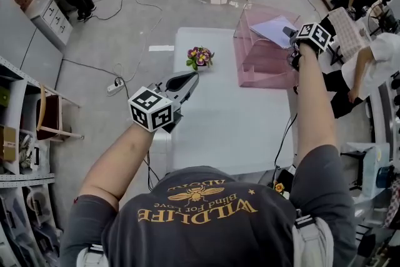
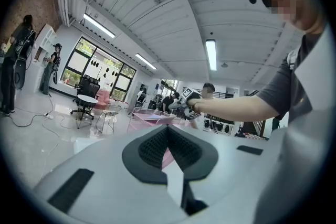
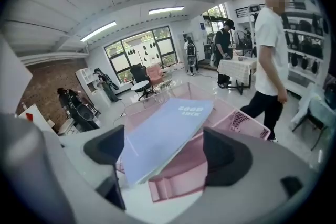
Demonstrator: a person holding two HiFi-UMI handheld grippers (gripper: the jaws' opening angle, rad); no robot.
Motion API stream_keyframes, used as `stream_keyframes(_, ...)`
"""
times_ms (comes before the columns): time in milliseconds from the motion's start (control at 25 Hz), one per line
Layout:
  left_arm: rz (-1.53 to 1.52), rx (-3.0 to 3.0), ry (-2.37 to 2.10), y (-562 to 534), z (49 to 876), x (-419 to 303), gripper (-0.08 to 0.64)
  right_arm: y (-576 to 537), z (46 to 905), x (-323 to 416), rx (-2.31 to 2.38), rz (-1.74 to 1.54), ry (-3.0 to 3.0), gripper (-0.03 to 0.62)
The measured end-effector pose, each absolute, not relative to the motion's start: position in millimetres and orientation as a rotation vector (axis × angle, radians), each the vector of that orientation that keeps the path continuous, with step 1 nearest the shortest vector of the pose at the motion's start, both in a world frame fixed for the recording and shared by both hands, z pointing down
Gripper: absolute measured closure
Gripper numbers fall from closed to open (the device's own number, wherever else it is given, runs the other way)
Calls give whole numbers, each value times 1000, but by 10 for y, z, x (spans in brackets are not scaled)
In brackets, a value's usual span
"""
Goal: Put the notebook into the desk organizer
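The right gripper (image 3: 165,152) stands with its two jaws spread wide. The near corner of the one notebook (image 3: 168,134) shows in the gap between them, but neither pad presses on it. The left gripper (image 2: 168,131) has its two jaws brought together at the tips, with nothing between them. It points level over the table's left part, well apart from the other.

The notebook is pale blue, with white print on its cover too blurred to read. It lies slantwise in the one pink desk organizer (image 3: 178,181), low end toward the right gripper and far end raised. Which compartment it sits in cannot be told.

From the head view, the right gripper (image 1: 291,34) is at the organizer's far right corner, just beside the notebook (image 1: 274,30). The organizer (image 1: 256,69) stands on the far right part of the single white table (image 1: 219,128). One small bunch of flowers (image 1: 199,57) sits on the table to its left, near the left gripper (image 1: 190,79).
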State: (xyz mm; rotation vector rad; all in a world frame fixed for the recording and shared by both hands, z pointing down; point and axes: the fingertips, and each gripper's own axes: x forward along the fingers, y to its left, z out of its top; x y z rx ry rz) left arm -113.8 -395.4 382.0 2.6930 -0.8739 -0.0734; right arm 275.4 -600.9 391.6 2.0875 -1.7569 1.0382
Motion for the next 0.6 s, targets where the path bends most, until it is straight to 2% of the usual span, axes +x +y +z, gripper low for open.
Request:
stream_keyframes(320,-76,2719,-826,-3865,3758,-1071,558,-5625,3892,2309,1965,976,-1945,126)
stream_keyframes(600,-79,2801,-816,-3616,3501,-1129,558,-5032,3469,1771,1886,775,-2200,129)
